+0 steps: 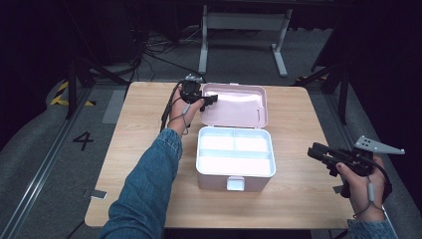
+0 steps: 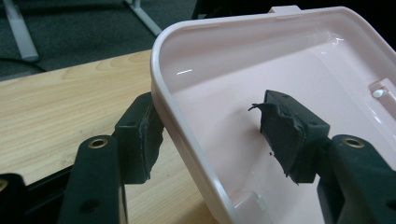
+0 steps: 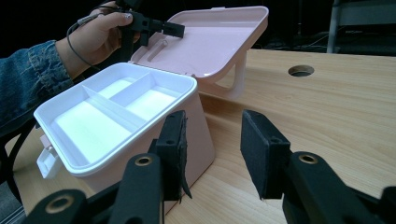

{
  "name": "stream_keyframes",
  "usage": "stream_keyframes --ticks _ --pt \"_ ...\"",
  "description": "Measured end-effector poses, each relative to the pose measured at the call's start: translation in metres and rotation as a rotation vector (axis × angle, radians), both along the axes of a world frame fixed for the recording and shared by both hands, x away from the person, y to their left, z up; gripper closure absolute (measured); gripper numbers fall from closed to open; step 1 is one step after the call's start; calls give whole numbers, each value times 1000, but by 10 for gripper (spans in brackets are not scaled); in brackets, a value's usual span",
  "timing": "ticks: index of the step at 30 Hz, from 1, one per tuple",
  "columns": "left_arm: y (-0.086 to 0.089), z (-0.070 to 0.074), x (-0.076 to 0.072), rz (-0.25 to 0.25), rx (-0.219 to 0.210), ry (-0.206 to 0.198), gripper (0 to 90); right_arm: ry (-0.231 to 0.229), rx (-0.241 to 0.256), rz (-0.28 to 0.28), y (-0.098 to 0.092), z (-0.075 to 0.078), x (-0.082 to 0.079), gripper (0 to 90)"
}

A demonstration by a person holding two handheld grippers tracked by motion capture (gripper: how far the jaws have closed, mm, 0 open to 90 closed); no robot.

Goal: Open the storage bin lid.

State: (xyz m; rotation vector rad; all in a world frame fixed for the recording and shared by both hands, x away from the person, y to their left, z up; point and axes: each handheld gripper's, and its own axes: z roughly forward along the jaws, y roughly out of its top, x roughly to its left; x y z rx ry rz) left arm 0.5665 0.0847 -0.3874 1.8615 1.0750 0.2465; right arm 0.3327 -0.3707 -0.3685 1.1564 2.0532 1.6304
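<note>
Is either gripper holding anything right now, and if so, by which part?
The left gripper straddles the open pink lid at its side rim, one jaw outside, one inside; whether it is clamped cannot be told. The right gripper is open, holding nothing.

Denim sleeves (image 1: 149, 184) — black grippers, the right gripper (image 1: 318, 153) topped by a grey three-cornered plate (image 1: 378, 145).

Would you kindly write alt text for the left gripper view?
The left gripper straddles the rim of a pink box lid, one black finger outside, the other inside; a gap shows between the inner finger and the wall. Behind lies the wooden table.
</note>
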Motion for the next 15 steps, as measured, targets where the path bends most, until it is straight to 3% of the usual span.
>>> stream_keyframes --ticks 15 --pt "-6 -9 2 31 44 104 342 4 -2 8 1 0 0 612"
